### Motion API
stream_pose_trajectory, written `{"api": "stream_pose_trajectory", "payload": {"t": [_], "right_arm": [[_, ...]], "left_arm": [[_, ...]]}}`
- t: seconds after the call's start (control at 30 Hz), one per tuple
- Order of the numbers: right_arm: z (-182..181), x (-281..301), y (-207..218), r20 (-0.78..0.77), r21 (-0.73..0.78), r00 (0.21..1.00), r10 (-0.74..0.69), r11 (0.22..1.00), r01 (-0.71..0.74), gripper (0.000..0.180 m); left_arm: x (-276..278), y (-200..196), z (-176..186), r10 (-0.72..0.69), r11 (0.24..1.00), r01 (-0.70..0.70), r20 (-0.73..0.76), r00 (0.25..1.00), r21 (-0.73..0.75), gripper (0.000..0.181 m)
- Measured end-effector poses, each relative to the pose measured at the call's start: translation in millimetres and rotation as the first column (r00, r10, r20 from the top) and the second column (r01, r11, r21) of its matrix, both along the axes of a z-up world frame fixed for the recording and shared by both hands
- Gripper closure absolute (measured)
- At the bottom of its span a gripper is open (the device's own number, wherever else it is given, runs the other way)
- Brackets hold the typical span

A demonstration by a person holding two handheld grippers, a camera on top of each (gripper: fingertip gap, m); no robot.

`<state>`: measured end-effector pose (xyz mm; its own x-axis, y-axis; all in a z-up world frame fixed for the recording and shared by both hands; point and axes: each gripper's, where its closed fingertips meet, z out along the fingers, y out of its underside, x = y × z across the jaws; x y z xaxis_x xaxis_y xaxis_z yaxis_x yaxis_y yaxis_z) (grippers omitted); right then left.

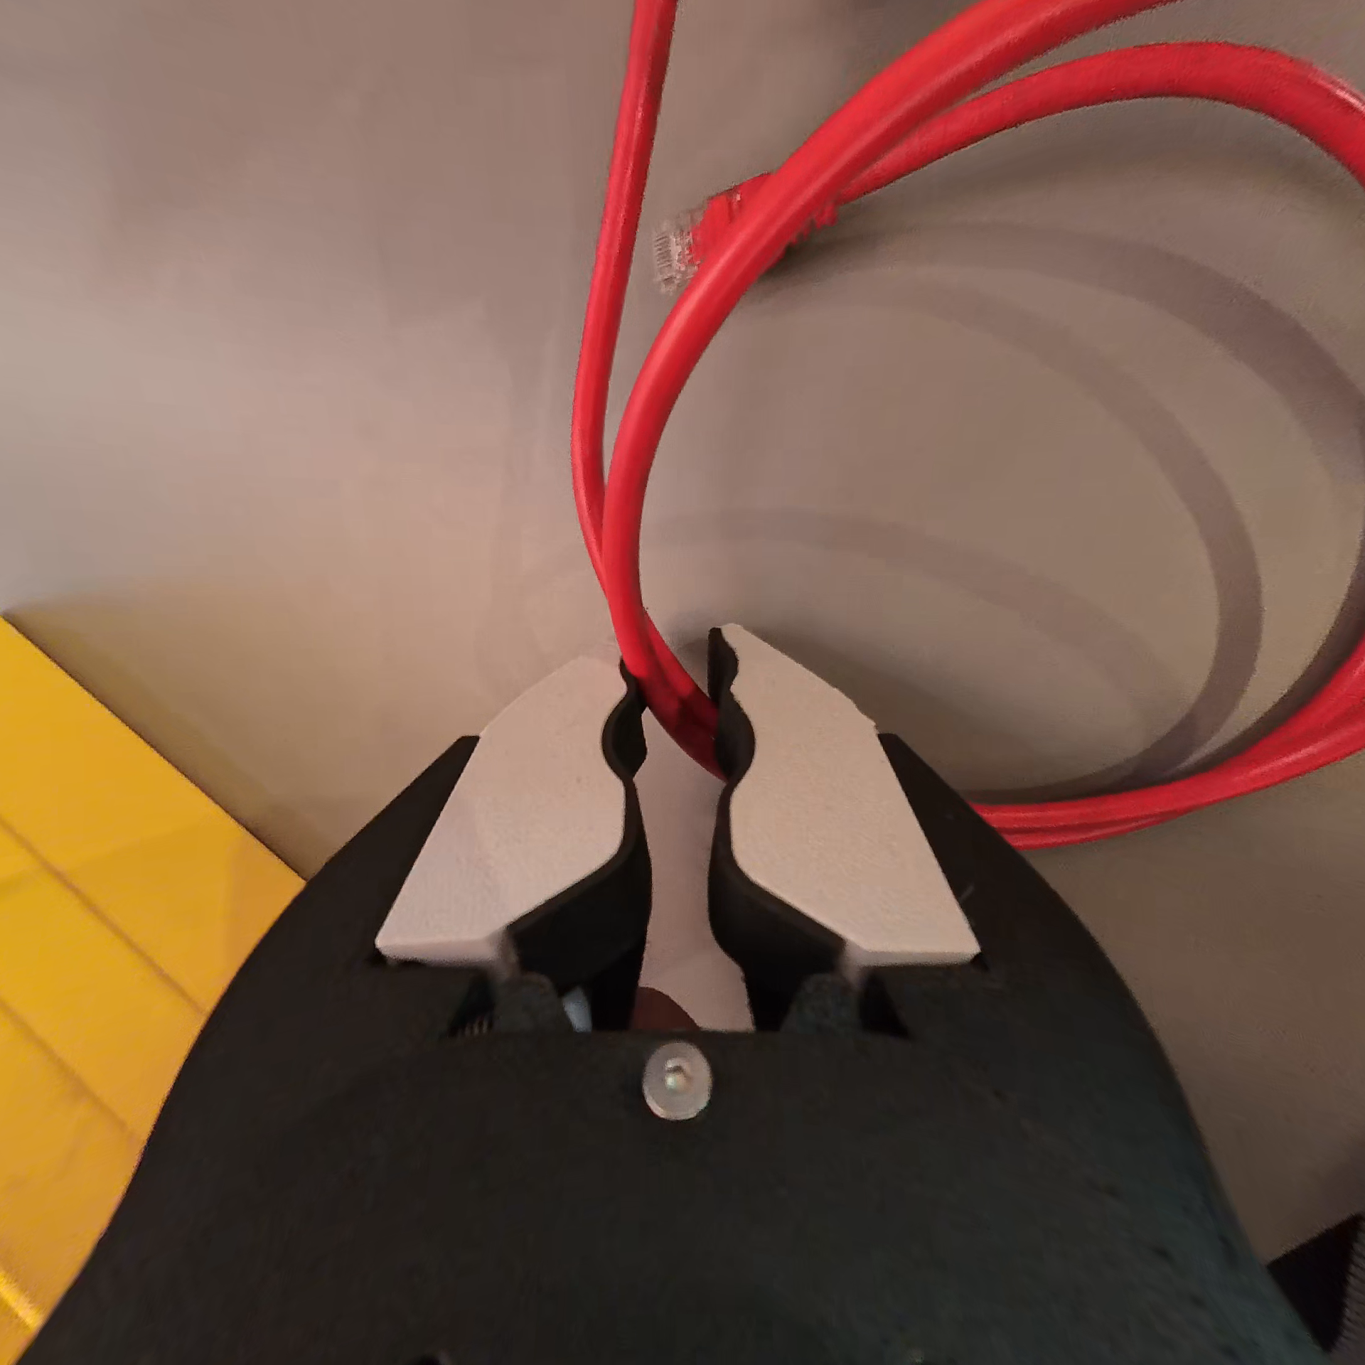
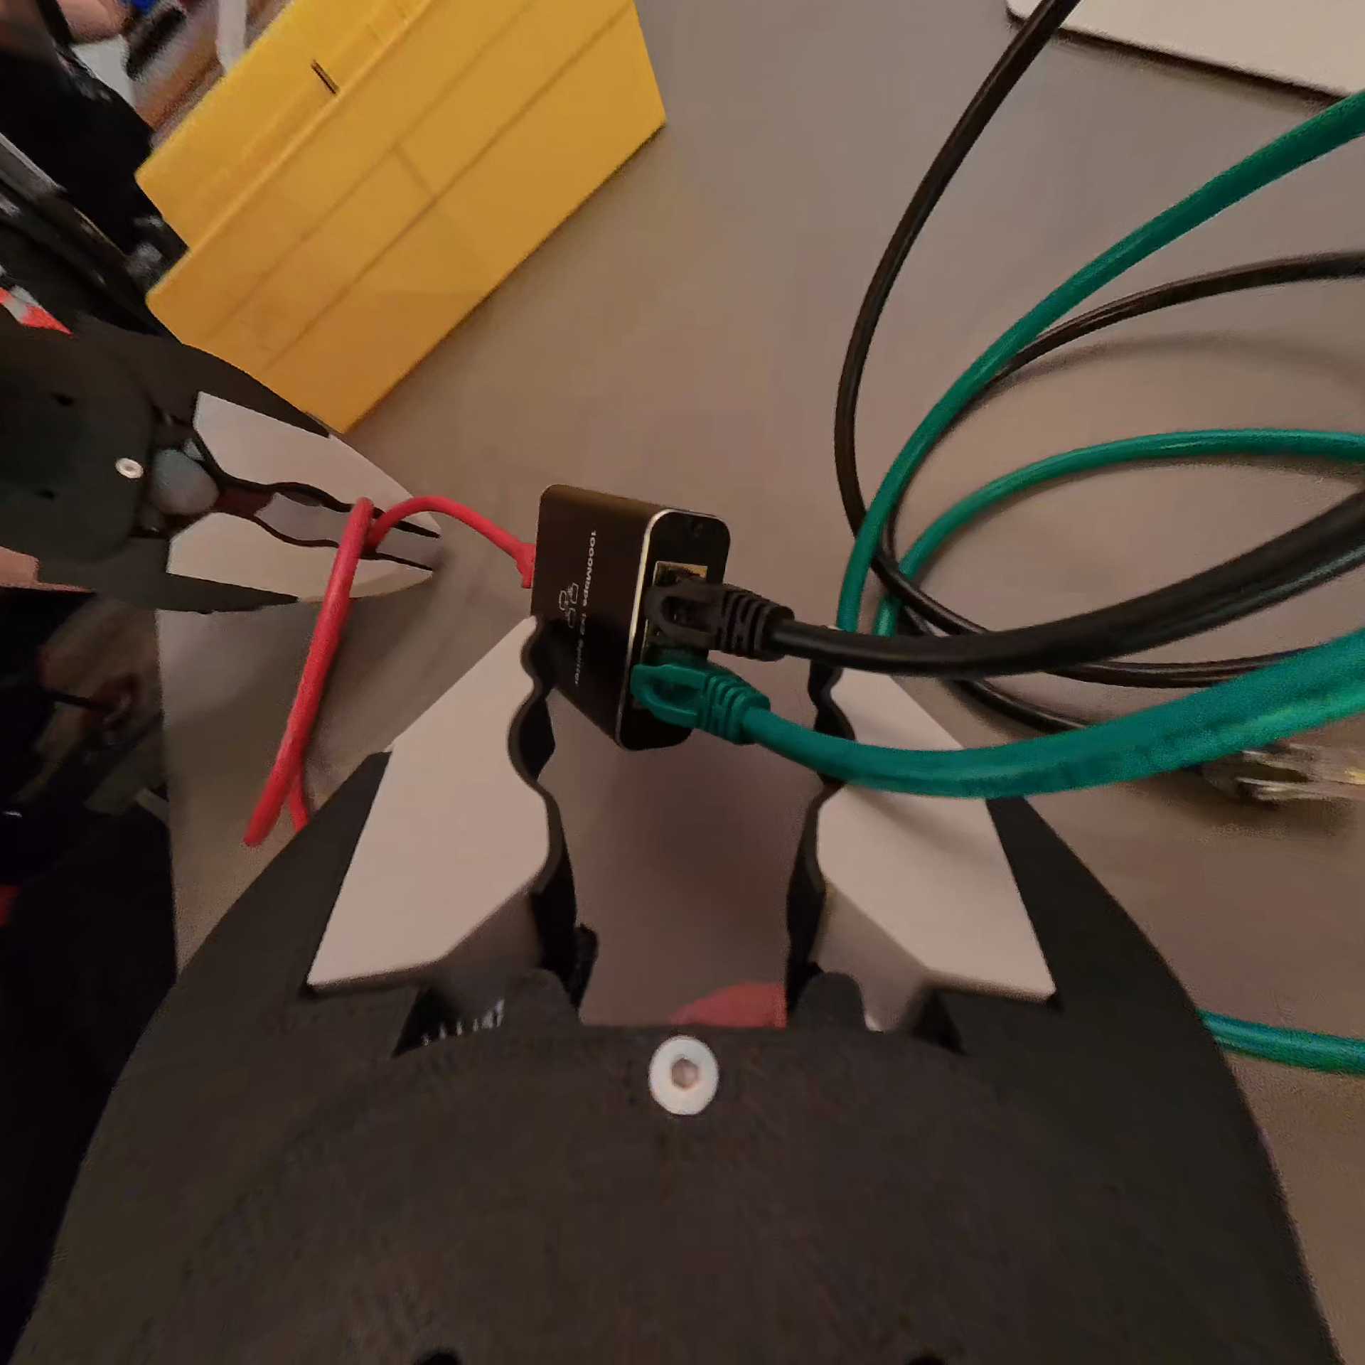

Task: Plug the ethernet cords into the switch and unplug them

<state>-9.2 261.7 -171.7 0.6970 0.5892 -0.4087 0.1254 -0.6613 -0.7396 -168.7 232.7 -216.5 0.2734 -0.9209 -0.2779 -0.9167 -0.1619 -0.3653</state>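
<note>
Your left tongs (image 1: 676,665) are clamped on the red cord (image 1: 628,458), two strands pinched near the tips; from the right wrist view the same tongs (image 2: 414,546) sit at 9 o'clock of the switch (image 2: 591,591). One strand runs from those tips to the switch's left end and is plugged in there. The red cord's loose clear plug (image 1: 676,251) lies on the desk (image 1: 295,332) at 12 o'clock from the left tongs, with the rest looping out toward 3 o'clock.

Your right tongs (image 2: 676,650) are spread wide, with the switch between the tips; whether either finger touches it I cannot tell. The black cord (image 2: 886,650) sits in the upper port on the switch's right face, the green cord (image 2: 849,746) in the port below it. Both trail off toward 3 o'clock.

Yellow box (image 2: 399,192) at 11 o'clock, well apart from the switch.
</note>
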Motion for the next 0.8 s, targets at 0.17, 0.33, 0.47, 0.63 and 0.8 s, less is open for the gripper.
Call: {"api": "stream_pose_trajectory", "payload": {"t": [0.17, 0.33, 0.47, 0.63, 0.8], "right_arm": [[-4.3, 18.6, -8.5, 0.245, 0.02, 0.969, 0.041, 0.999, -0.048, 0.097], [-6.9, 36.4, -35.6, 0.502, -0.034, 0.85, 0.156, 0.986, -0.161, 0.109], [54.5, 40.9, -45.5, 0.485, 0.1, 0.863, 0.141, 0.971, -0.215, 0.12], [114.8, 119.5, -57.7, 0.51, 0.265, 0.859, -0.042, 0.958, -0.111, 0.14], [90.7, 229.3, -82.3, 0.536, 0.191, 0.819, -0.203, 0.975, 0.117, 0.155]], "left_arm": [[3.9, -1.6, -3.3, -0.003, 1.0, 0.003, -0.017, 1.0, -0.009, 0.167], [3.9, 3.1, -3.4, 0.028, 0.999, -0.028, -0.001, 1.0, -0.016, 0.167], [7.3, 3.7, -3.7, 0.037, 0.999, -0.036, 0.032, 0.999, -0.025, 0.167], [10.2, 3.2, -3.8, 0.028, 0.999, -0.027, 0.051, 0.998, -0.019, 0.167], [13.0, 2.7, -3.6, 0.026, 0.999, -0.025, 0.07, 0.997, -0.023, 0.166]]}}
